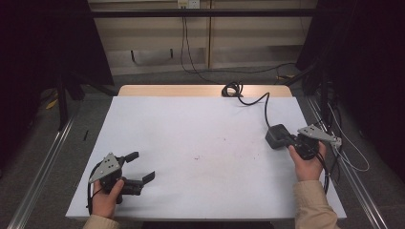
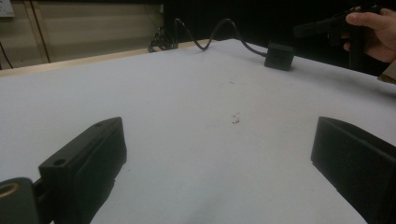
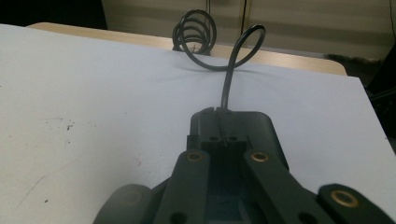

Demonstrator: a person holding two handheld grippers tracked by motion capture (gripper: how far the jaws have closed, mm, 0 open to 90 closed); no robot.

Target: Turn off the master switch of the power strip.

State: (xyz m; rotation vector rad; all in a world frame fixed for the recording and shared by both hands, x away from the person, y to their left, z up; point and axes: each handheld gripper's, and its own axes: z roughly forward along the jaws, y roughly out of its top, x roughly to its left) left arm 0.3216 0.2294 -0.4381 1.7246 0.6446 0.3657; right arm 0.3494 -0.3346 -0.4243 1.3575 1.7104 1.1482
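the white table (image 1: 200, 143) carries a black power adapter (image 1: 277, 136) near its right edge, its cable (image 1: 253, 101) coiling toward the far edge. the right gripper (image 1: 286, 138) touches the adapter — jaws drawn together. the left gripper (image 1: 141, 167), near the table's front-left corner, gapes wide over bare surface.

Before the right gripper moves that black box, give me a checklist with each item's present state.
1. right gripper jaws closed on the black box: ok.
2. Box resting on the white table: cannot tell.
3. Box's cable slack, coiled at the far edge: ok.
4. left gripper open, holding nothing: ok.
5. Left gripper well apart from the box: ok.
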